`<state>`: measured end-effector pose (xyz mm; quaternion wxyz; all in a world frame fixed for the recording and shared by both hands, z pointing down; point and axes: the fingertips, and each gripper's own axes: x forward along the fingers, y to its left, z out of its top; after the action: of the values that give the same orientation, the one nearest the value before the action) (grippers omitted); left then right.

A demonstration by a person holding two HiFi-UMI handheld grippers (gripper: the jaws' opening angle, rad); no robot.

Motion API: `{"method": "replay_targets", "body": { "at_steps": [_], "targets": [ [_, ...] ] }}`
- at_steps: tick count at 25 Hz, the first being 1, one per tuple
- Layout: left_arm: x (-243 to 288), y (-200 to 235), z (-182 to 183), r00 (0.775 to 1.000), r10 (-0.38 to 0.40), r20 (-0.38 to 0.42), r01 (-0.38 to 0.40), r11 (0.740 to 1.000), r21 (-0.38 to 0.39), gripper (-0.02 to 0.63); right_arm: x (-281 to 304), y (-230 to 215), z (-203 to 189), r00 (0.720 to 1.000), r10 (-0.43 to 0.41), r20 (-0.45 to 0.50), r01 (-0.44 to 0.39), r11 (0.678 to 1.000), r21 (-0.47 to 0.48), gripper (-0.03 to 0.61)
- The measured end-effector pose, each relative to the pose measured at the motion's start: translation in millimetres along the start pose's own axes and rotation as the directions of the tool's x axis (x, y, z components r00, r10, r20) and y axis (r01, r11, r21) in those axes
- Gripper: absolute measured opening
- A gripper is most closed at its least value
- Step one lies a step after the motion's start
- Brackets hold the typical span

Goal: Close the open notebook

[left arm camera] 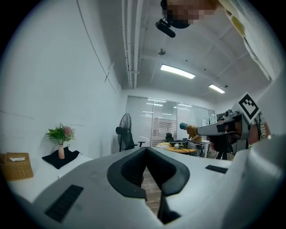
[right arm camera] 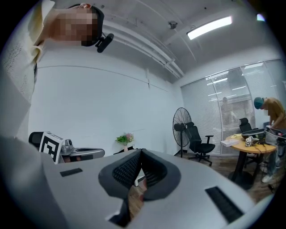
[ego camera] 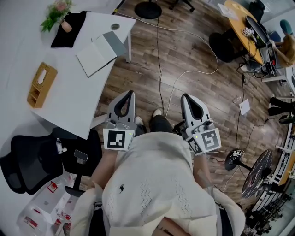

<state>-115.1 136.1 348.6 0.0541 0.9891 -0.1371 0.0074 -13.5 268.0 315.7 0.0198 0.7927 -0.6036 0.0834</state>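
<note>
The open notebook (ego camera: 97,54) lies on the white table (ego camera: 76,103) near its far right corner, with a white page on the left and a grey page on the right. My left gripper (ego camera: 130,93) is held over the wooden floor just off the table's right edge, well short of the notebook, shut and empty. My right gripper (ego camera: 186,97) is level with it further right, also shut with nothing between its tips. In the left gripper view the jaws (left arm camera: 146,150) meet at the tips; the notebook is hidden there. The right gripper view shows its jaws (right arm camera: 140,152) closed too.
A wooden tissue box (ego camera: 41,85) and a flower vase (ego camera: 59,14) on a black cloth (ego camera: 69,30) share the table. A black office chair (ego camera: 32,161) stands at the lower left. Cables (ego camera: 159,60) cross the floor ahead; a fan (ego camera: 258,173) stands at the right.
</note>
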Motion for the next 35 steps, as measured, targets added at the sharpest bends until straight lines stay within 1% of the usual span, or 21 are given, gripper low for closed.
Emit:
{"method": "replay_targets", "body": {
  "at_steps": [6,12,16,21,27,35],
  "targets": [
    [3.9,13.1,0.9,0.998,0.056,0.006,-0.056,0.998,0.005,0.012,21.4,-9.3,1.4,0.999,0.040,-0.007,-0.040,0.999,-0.007,0.002],
    [13.8,39.4,-3.4,0.987,0.161,-0.009,-0.161,0.987,0.002,0.012,60.5,-19.7,4.2,0.993,0.119,-0.004,-0.119,0.993,-0.005,0.002],
    [38.1,49.2,-6.2,0.982,0.189,-0.025,-0.189,0.982,0.021,0.012,89.8,-37.4,4.7,0.987,0.162,-0.021,-0.162,0.987,0.000,0.001],
    [79.7,57.5,-9.0,0.971,0.233,-0.047,-0.232,0.972,0.023,0.012,130.9,-71.9,4.9,0.975,0.215,-0.047,-0.215,0.977,0.018,0.002],
    [123.3,64.5,-4.0,0.954,0.295,-0.057,-0.294,0.956,0.019,0.012,181.1,-102.8,18.5,0.952,0.301,-0.057,-0.301,0.954,0.012,0.002],
    [162.7,83.1,-6.2,0.906,0.414,-0.087,-0.415,0.910,0.005,0.012,238.6,-126.0,26.4,0.900,0.429,-0.073,-0.429,0.903,0.016,0.002]
  ]
}}
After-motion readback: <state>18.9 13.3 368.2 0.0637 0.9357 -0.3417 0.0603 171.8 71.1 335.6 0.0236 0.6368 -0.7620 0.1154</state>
